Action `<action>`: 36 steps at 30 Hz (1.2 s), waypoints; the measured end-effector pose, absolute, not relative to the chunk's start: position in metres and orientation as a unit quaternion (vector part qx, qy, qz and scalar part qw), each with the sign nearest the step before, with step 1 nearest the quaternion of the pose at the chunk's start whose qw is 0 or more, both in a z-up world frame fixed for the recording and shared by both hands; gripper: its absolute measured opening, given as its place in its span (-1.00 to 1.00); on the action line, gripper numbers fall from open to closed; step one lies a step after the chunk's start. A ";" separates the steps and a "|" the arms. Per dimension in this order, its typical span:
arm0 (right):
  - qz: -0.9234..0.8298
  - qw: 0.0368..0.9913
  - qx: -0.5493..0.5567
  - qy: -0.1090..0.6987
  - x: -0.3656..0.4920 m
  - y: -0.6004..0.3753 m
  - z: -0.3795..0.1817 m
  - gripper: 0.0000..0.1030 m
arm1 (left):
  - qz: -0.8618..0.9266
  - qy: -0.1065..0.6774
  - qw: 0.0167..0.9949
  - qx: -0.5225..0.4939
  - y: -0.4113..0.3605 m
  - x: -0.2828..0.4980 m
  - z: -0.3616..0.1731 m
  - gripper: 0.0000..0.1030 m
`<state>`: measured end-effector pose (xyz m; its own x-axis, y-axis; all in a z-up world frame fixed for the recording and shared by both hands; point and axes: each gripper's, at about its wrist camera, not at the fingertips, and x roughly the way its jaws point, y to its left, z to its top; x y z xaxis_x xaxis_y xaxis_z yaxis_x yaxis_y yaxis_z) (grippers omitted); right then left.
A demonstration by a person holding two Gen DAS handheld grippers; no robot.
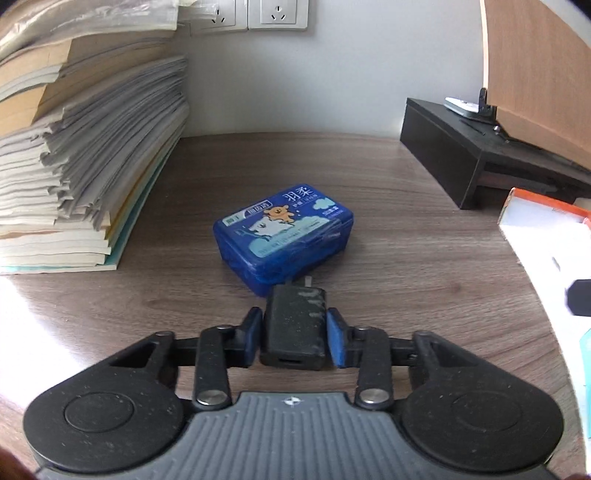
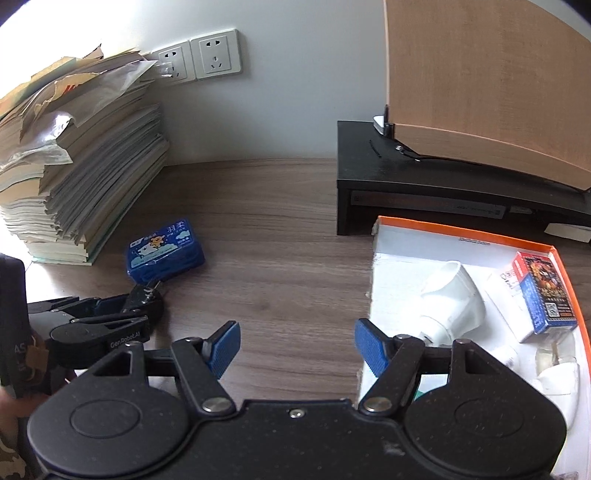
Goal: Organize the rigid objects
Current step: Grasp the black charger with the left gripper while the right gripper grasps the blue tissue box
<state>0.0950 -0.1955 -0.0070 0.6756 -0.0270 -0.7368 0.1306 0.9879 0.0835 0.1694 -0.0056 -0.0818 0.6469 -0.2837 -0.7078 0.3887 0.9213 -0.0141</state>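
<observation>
Nearest the lens in the left wrist view, the left hand-held gripper [image 1: 294, 339] has its two blue pads pressed against the sides of a black charger [image 1: 294, 330], which sits lengthwise between them at lower centre, its port facing the camera and its metal prongs pointing away. The prongs end just beside the near corner of a blue plastic box [image 1: 283, 238] with a cartoon label, lying flat on the wooden table [image 1: 406, 266] in the middle of the frame. A tall stack of books and papers [image 1: 85, 155] fills the left side, and two wall sockets [image 1: 255, 14] sit at the top centre. At the upper right a black riser [image 1: 461, 162] carries a light wooden panel.

In the right wrist view, the right hand-held gripper [image 2: 295, 347] stands at lower centre with its blue pads wide apart and only bare table between them. The left hand-held gripper shows at the lower left of that frame, with the charger in its tips close to the blue box. At the right lies an orange-rimmed white tray [image 2: 461, 232], holding a white cup [image 2: 450, 295] on its side, a pack of cards [image 2: 546, 295] near the right rim, and a small clear object lower right that is too blurred to tell.
</observation>
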 end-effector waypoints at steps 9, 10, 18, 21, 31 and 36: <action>0.067 0.918 0.041 0.390 0.156 -0.139 -0.014 0.74 | -0.176 0.386 0.905 0.023 0.039 0.153 -0.075 -0.30; 0.070 0.918 0.039 0.389 0.163 -0.133 -0.015 0.76 | -0.172 0.387 0.906 0.018 0.045 0.151 -0.073 -0.30; 0.084 0.917 0.010 0.389 0.216 -0.084 -0.024 0.88 | -0.140 0.379 0.915 -0.002 0.080 0.149 -0.066 -0.30; 0.006 0.914 0.024 0.405 0.234 -0.073 -0.027 0.88 | -0.133 0.380 0.915 -0.017 0.091 0.151 -0.066 -0.30; -0.108 0.881 0.076 0.454 0.289 -0.056 -0.046 0.88 | -0.131 0.380 0.915 -0.037 0.101 0.156 -0.065 -0.30; -0.126 0.889 0.052 0.437 0.249 -0.071 -0.047 0.89 | -0.135 0.377 0.916 -0.037 0.105 0.158 -0.065 -0.30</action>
<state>0.2487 -0.0707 -0.0472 0.5858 -0.1784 -0.7906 0.2686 0.9631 -0.0183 0.1582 0.1051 -0.0652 0.6791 -0.2748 -0.6806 0.2188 0.9609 -0.1697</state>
